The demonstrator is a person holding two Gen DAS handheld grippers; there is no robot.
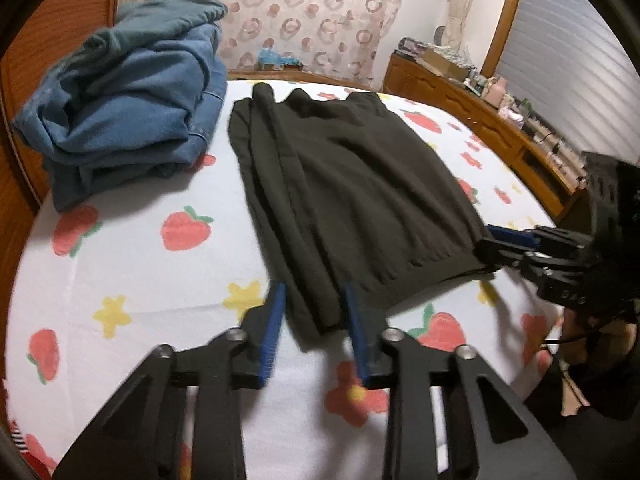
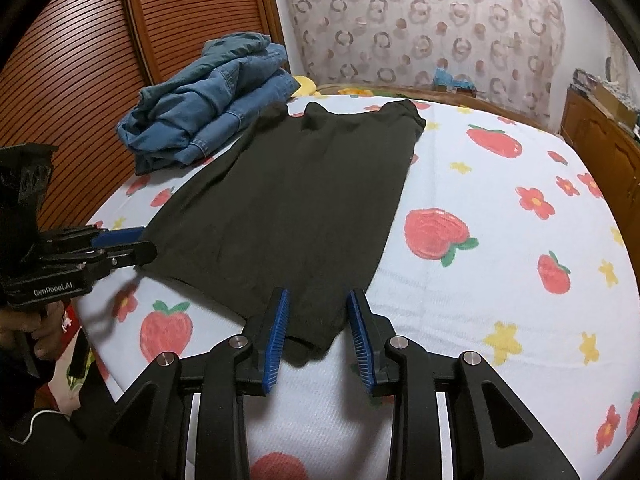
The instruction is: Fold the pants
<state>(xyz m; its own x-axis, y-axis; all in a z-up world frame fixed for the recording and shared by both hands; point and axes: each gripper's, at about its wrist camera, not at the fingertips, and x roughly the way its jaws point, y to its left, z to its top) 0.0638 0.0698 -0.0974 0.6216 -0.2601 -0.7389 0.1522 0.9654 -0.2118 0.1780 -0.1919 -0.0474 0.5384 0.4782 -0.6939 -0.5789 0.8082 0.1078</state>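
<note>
Your left gripper (image 1: 314,320) sits low over the bed, aimed along the length of the dark pants (image 1: 344,196), its blue-padded fingers (image 1: 275,320) spread apart on either side of the near left corner of the fabric, not closed on it. The pants lie flat on the strawberry-print bedsheet (image 1: 132,280), folded lengthwise, with layered edges showing along their left side and the far end reaching toward the patterned headboard (image 1: 280,8). Your right gripper (image 2: 318,322) mirrors this at the near right corner: its jaws stand parted, with the corner of the cloth lying between the pads (image 2: 280,322) and the sheet visible under them. Both tools are held nearly level with the mattress, pointing away from you, and well apart across the width of the hem. Seen from the side in the left wrist view, the right gripper's fingers reach to the hem's edge; how wide they stand cannot be judged from that angle. A heap of blue denim clothes (image 1: 128,96) rests on the sheet just beside the pants' far left edge, near the slatted wooden doors (image 2: 80,60).
</note>
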